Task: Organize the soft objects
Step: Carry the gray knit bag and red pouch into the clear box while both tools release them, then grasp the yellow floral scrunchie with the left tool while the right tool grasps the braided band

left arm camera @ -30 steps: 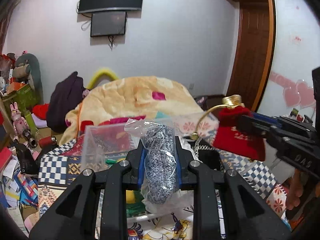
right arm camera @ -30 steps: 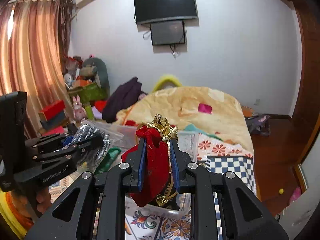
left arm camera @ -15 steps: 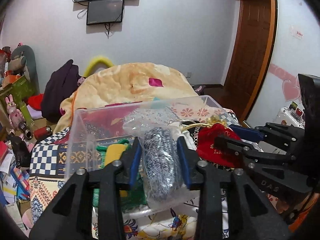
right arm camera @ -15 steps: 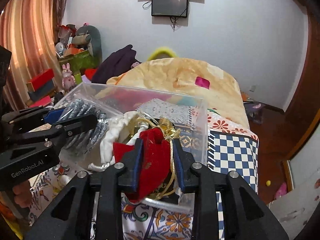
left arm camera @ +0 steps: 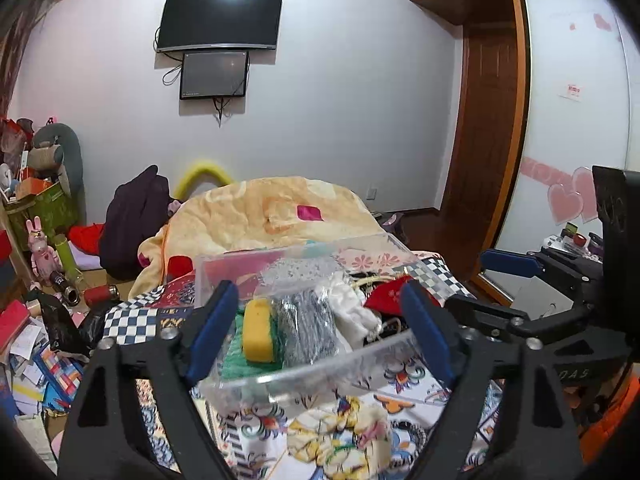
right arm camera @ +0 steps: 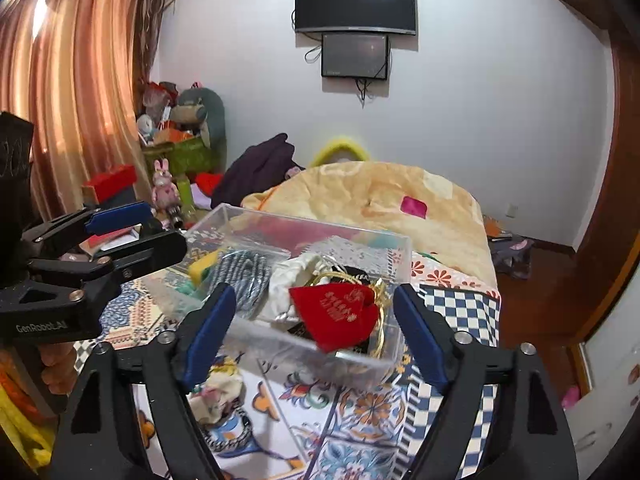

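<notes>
Both tools read empty. Left gripper (left arm camera: 320, 332): blue-padded jaws spread wide, nothing between them. Right gripper (right arm camera: 310, 330): same, jaws wide apart, nothing held.

Clear rectangular plastic box (left arm camera: 304, 374) sits just ahead of and below both tools, on the patterned floral bedspread (right arm camera: 360, 412). Contents, seen from my left tool: bagged grey-and-white knitted roll (left arm camera: 308, 328) straight ahead between my jaws; yellow sponge on green mesh (left arm camera: 259, 330) beside it toward my left jaw; white drawstring cloth pouch (left arm camera: 352, 312) toward my right jaw. From my right tool: red velvet pouch with gold cord (right arm camera: 340, 314) lies dead ahead, draped high against the box's near wall, gold loop hanging at the right-hand jaw side.

Still outside the box: a crumpled floral fabric piece (left arm camera: 340, 436), below my left tool on the near side of the box.

Judgement: both items look delivered; the loose fabric is probably next.

Risks:
- Red pouch sits high at the rim; a brush from my right jaw could tip it out.
- Gold cord could snag a jaw tip.
- Box looks light and the bedspread soft; a downward push may tilt or slide it.
- The two tools are close together; reaching across may knock them.
</notes>
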Demonstrator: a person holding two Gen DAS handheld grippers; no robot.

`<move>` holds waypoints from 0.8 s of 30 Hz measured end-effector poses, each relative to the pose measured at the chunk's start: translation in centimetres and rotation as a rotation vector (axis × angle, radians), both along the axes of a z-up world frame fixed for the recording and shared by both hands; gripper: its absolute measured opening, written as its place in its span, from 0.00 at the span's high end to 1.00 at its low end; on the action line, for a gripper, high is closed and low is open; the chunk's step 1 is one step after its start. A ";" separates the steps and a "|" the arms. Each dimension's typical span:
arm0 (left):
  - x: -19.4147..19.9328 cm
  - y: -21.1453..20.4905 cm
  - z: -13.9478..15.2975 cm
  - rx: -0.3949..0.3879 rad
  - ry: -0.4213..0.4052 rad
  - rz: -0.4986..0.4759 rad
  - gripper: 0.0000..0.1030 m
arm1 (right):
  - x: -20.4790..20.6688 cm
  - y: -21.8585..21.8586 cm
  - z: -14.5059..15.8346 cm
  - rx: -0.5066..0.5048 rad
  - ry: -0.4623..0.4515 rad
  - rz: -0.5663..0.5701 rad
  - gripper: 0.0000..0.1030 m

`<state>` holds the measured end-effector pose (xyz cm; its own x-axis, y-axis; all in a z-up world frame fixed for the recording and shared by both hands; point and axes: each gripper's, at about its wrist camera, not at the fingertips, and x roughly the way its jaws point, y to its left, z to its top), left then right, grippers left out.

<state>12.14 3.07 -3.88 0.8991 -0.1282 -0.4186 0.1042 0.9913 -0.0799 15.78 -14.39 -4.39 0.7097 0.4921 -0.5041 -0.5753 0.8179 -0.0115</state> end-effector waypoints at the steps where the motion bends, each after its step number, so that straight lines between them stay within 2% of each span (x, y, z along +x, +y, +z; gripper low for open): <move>1: -0.4 0.1 -0.3 0.001 0.003 0.004 0.11 | -0.1 0.0 -0.2 0.006 0.007 0.004 0.20; 3: -0.9 0.2 -1.0 0.010 0.014 0.016 0.08 | -0.7 -0.3 -0.9 0.015 0.027 0.014 0.20; 8: -2.2 0.2 -4.0 0.025 0.085 0.028 0.07 | -1.3 -0.8 -3.6 0.034 0.100 0.018 0.19; 14: -1.8 0.8 -7.7 0.002 0.188 0.047 0.07 | -2.3 -0.2 -6.8 0.021 0.189 0.059 0.19; 17: -1.2 0.6 -9.0 0.039 0.219 0.073 0.07 | -2.7 0.6 -7.8 -0.011 0.202 0.079 0.19; 24: -0.3 0.4 -11.0 0.044 0.293 0.073 0.26 | -2.8 1.3 -9.1 -0.031 0.236 0.107 0.20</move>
<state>11.80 3.47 -14.85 0.7451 -0.0440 -0.6656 0.0118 0.9985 -0.0529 12.97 -13.12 -13.47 0.5152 0.5399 -0.6656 -0.6484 0.7534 0.1092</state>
